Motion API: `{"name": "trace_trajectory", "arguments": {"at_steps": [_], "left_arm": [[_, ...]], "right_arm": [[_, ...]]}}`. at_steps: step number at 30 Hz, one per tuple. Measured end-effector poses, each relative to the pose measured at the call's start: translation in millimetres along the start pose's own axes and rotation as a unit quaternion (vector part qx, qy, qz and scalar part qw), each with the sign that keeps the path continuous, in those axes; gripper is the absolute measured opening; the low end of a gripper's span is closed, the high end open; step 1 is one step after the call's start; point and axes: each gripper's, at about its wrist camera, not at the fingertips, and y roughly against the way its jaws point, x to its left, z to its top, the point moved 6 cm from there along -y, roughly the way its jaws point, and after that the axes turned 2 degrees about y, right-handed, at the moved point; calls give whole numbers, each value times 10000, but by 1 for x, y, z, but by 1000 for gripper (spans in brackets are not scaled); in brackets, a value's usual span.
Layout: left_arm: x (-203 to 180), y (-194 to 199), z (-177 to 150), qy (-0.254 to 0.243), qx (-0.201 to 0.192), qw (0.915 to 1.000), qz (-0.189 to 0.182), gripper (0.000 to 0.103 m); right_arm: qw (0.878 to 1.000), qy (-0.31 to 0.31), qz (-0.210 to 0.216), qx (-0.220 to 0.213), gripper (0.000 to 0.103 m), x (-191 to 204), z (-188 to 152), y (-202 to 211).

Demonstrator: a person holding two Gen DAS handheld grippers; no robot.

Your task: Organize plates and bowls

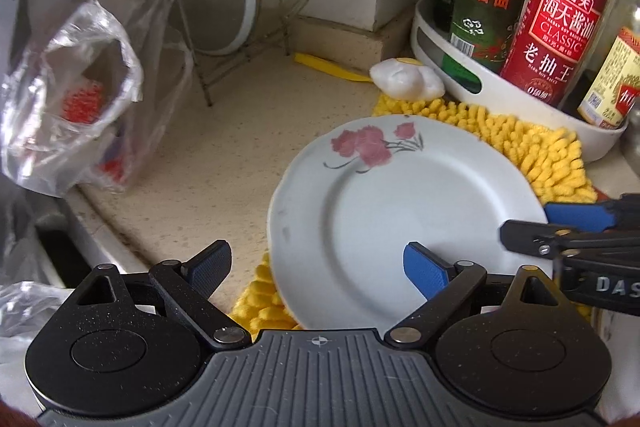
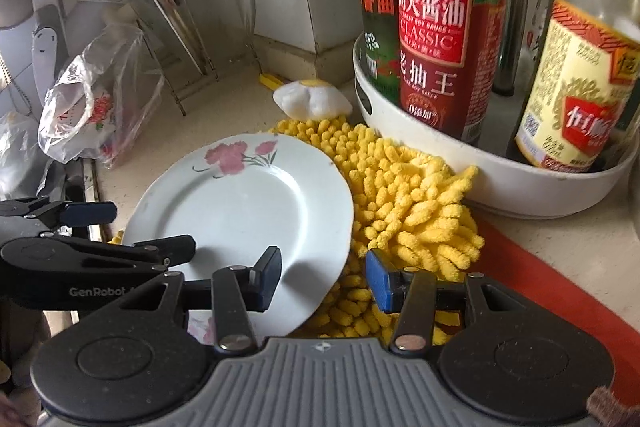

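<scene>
— Kitchen counter [image 1: 224, 155] was cluttered; was anything sorted yet?

— Barely, I'd say. One flowered plate [image 1: 400, 211] lay flat, partly on the yellow mat [image 2: 412, 195], flowers toward the wall; round, so no long axis.

— And the claws?

— Left gripper [image 1: 318, 267] and right gripper [image 2: 324, 277] both gaped, straddling its near rim, holding nothing.

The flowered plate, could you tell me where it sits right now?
In both views the flowered plate lies on the yellow mat, left of the white bottle tray.

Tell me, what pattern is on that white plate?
Pink flowers with grey-green stems near the plate rim; clearest in the right wrist view.
</scene>
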Motion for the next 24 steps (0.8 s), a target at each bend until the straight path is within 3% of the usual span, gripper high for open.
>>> {"name": "trace_trajectory", "arguments": {"at_steps": [11, 15, 19, 24], "left_arm": [[2, -14, 8, 233, 226, 9958, -861, 97], [1, -18, 12, 193, 196, 9951, -953, 96], [-7, -23, 16, 19, 127, 9945, -1041, 98], [-9, -21, 17, 63, 129, 9947, -1018, 97]], "right_arm": [[9993, -189, 277, 141, 44, -5, 3, -11], [9983, -227, 508, 159, 45, -1, 3, -14], [9978, -354, 505, 229, 35, -5, 8, -16], [9977, -405, 506, 219, 33, -8, 8, -15]]}}
